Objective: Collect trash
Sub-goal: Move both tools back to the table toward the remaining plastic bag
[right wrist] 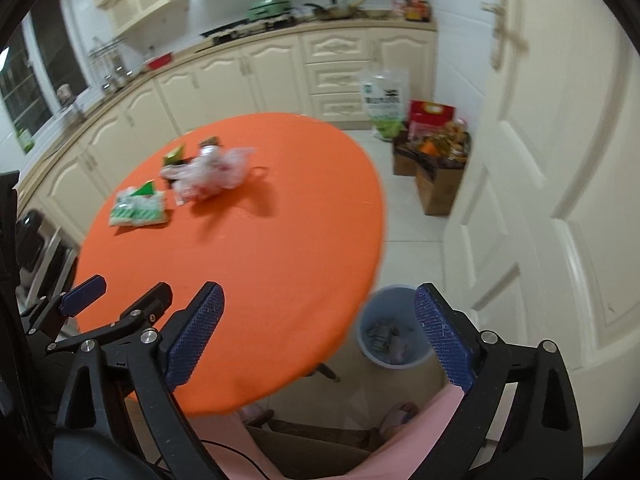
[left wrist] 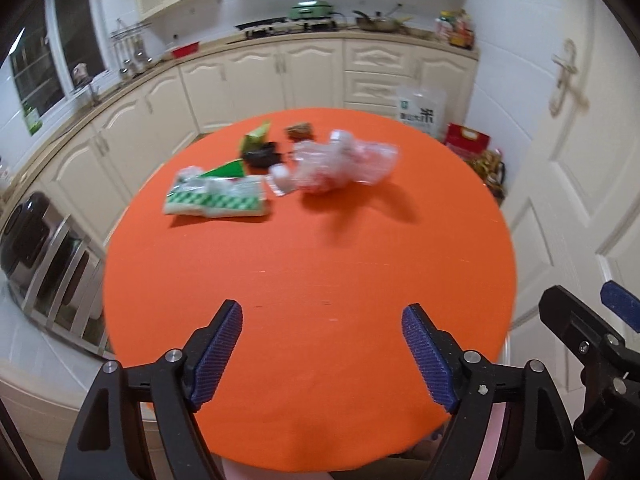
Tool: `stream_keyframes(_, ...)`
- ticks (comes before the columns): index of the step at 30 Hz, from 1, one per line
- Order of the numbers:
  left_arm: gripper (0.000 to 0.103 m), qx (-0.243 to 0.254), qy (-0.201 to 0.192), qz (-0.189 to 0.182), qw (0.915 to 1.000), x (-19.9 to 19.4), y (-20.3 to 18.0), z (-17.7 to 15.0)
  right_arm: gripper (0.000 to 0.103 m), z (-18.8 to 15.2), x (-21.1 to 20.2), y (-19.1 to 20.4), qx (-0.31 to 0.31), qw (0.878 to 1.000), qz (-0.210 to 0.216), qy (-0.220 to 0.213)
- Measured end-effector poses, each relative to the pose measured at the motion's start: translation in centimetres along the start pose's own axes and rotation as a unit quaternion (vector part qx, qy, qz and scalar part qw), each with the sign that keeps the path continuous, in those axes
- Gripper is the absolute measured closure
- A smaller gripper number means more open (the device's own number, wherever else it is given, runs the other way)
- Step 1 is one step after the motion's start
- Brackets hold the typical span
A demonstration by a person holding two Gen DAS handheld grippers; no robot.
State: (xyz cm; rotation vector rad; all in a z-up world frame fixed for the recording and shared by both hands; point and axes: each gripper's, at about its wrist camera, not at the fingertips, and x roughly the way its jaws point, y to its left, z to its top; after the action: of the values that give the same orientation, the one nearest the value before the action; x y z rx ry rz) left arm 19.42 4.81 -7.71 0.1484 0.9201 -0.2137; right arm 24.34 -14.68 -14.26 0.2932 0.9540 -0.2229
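2 grippers – left gripper [left wrist: 322,318], right gripper [right wrist: 319,300] – empty, wide apart

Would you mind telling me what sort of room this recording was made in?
A home kitchen, most likely: cream cabinets run under a long countertop, a stove carries a green pot, and a round orange table holds wrappers.

Orange table [left wrist: 304,264]; green-checked wrapper [left wrist: 216,199]

The left gripper [left wrist: 322,316] hangs with its jaws wide apart and nothing between them, above the near part of the round orange table [left wrist: 308,264]. On the far part lie a green-and-white packet [left wrist: 216,198], a crumpled clear plastic bag [left wrist: 344,166], and a black wrapper [left wrist: 262,154].
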Motion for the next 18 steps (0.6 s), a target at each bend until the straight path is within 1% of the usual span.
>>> stream_keyframes(4, 0.024, -0.023, 0.004, 0.012, 0.9996, -0.2, 2.6, -0.2, 0.006, 0.5, 1.0, 2.7, -0.024, 1.0, 0.01, 0.005)
stream_keyframes(10, 0.023, -0.058, 0.018, 0.014, 0.9981, 0.8, 6.1, 0.9, 0.006, 1.7, 3.2, 5.9, -0.056, 0.998, 0.022, 0.018)
stream_keyframes(14, 0.022, -0.087, 0.026, 0.02, 0.9957, 2.6, 8.9, 2.0, 0.006, 2.6, 4.9, 7.5, -0.07, 0.997, 0.025, 0.03)
stream_keyframes(18, 0.021, -0.116, 0.041, 0.022, 0.9921, 4.7, 11.7, 3.4, 0.006, 4.5, 8.0, 8.8, -0.078, 0.995, 0.028, 0.048)
